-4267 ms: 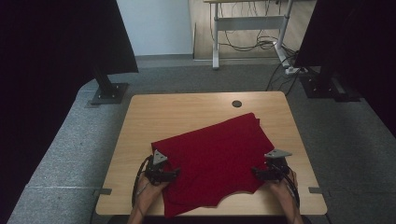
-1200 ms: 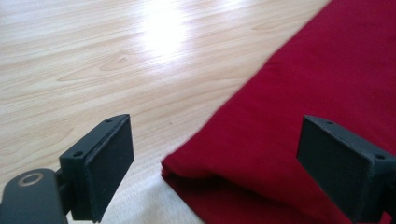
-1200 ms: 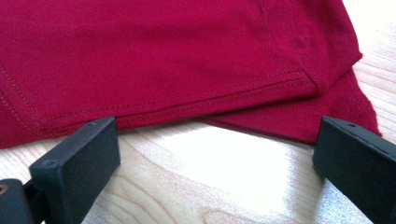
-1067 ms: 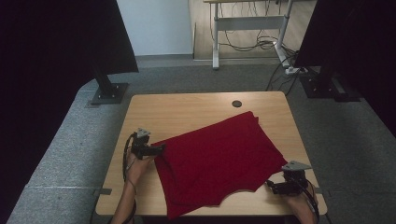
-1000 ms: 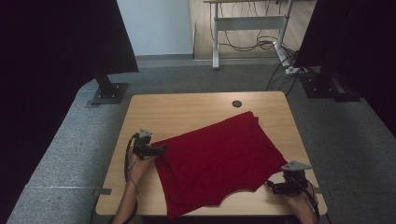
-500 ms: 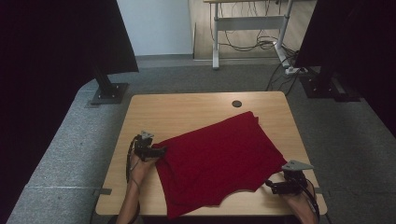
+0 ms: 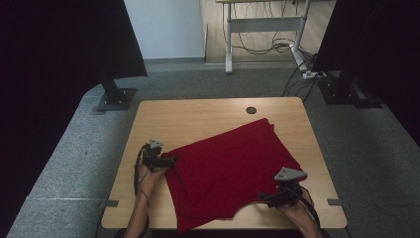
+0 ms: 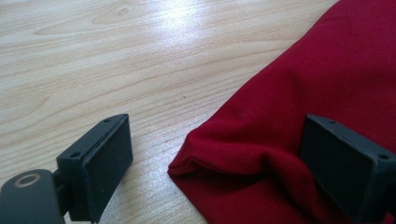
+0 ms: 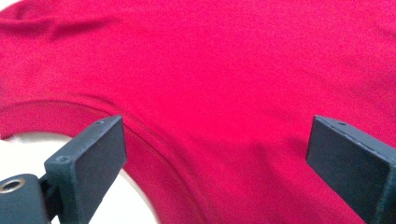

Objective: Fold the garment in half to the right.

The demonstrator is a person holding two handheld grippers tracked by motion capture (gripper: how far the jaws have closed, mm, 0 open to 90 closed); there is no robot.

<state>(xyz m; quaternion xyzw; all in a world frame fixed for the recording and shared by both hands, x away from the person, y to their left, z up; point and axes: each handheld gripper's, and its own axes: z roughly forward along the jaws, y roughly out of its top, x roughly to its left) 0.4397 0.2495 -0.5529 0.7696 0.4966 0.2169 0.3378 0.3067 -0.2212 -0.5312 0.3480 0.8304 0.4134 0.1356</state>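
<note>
Both claws released at the edges of a flat red knit cloth (image 7: 230, 173) on the light wooden table (image 7: 198, 119).

Left gripper (image 7: 168, 161), at the cloth's 9 o'clock corner, gapes wide, straddling the folded corner; right gripper (image 7: 262, 197), at 5 o'clock, spreads wide over the curved hem.

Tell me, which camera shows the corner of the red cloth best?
The left gripper view: the red cloth has its folded corner close up between open fingers. The high view shows that corner tiny; the right gripper view shows a curved edge instead.
</note>
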